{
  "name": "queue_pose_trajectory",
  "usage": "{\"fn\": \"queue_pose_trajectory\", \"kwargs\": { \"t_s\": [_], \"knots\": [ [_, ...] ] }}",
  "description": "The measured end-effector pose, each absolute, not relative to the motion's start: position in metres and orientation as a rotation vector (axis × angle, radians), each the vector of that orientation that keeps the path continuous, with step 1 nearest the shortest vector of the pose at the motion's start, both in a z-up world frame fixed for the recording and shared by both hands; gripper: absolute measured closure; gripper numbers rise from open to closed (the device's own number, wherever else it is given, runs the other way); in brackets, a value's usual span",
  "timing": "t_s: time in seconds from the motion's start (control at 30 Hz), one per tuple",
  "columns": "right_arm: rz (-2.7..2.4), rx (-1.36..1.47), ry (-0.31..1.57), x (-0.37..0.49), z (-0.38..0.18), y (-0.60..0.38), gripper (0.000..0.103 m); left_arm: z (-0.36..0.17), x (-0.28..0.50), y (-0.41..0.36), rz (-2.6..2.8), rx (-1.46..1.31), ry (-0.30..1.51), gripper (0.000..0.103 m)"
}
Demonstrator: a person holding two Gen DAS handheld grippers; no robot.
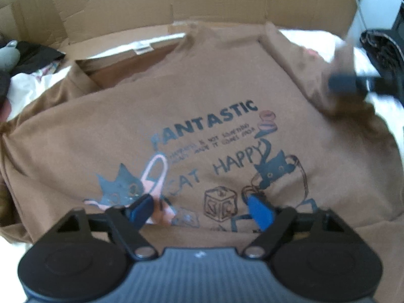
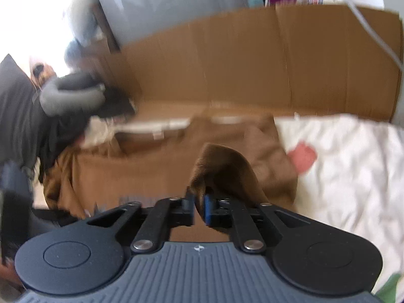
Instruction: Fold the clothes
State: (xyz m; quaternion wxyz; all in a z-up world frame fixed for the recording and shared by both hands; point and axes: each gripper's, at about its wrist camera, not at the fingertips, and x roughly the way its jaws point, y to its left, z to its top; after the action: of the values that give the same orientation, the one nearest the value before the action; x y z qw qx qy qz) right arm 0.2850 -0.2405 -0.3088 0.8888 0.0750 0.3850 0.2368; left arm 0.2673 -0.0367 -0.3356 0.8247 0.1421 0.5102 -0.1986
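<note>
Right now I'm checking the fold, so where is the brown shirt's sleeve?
In the right wrist view the sleeve is bunched between the right gripper's fingers, lifted above the brown shirt, just left of the white bedding.

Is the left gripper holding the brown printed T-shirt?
No, the left gripper is open above the brown printed T-shirt, with nothing between its blue pads.

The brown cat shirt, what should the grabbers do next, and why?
Probably the right gripper should carry its pinched bit of the brown shirt across onto the shirt's middle. That fabric stands bunched between its blue pads, while the shirt lies print up, mostly flat. The left gripper hangs open over the cat print, holding nothing.
</note>
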Motion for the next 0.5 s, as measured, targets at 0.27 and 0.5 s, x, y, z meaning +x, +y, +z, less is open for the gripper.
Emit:
{"fn": "queue_pose_trajectory", "kwargs": {
  "t_s": [0.27,0.5],
  "knots": [
    [0.444,0.301,0.83,0.265,-0.313,-0.291,0.049,-0.34,0.306,-0.055,-0.381,0.208,1.065,0.02],
    [0.358,0.473,0.858,0.272,-0.321,-0.331,0.049,-0.34,0.306,-0.044,-0.378,0.181,1.066,0.02]
  ]
}}
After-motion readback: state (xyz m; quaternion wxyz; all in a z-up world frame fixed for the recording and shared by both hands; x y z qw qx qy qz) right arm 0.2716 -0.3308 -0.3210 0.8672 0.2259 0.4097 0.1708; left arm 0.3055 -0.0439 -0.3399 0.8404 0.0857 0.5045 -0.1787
